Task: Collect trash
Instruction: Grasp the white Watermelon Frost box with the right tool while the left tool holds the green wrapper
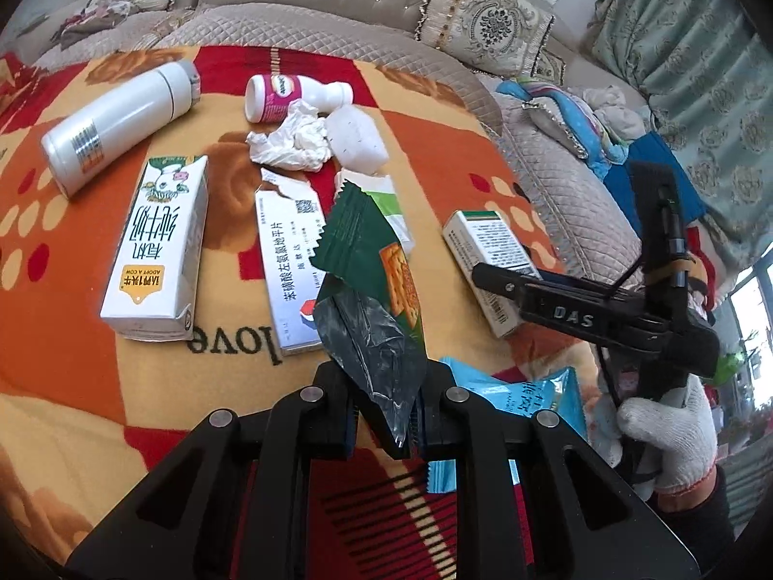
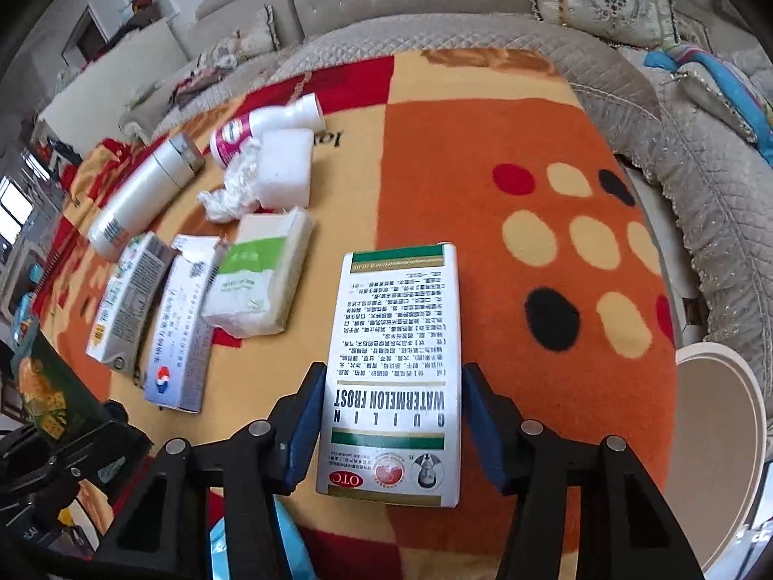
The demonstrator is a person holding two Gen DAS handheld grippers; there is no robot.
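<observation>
Right wrist view: the right gripper (image 2: pixel 389 427) straddles a white medicine box (image 2: pixel 393 367) lying on the patterned blanket (image 2: pixel 483 154); its blue pads sit at the box's sides, though firm contact is unclear. The left gripper (image 1: pixel 386 415) is clenched on a green cracker wrapper (image 1: pixel 372 299). Likely next: squeeze and lift the box. No trash bin is clearly identifiable.

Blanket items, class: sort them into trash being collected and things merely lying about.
Trash for the job:
- green cracker wrapper, pinched in the left gripper
- medicine box, between the right gripper fingers
- crumpled tissue
- torn pill box
- yogurt bottle
- milk carton

Probably just lying about:
- white flask
- tissue pack
- sofa cushion
</observation>
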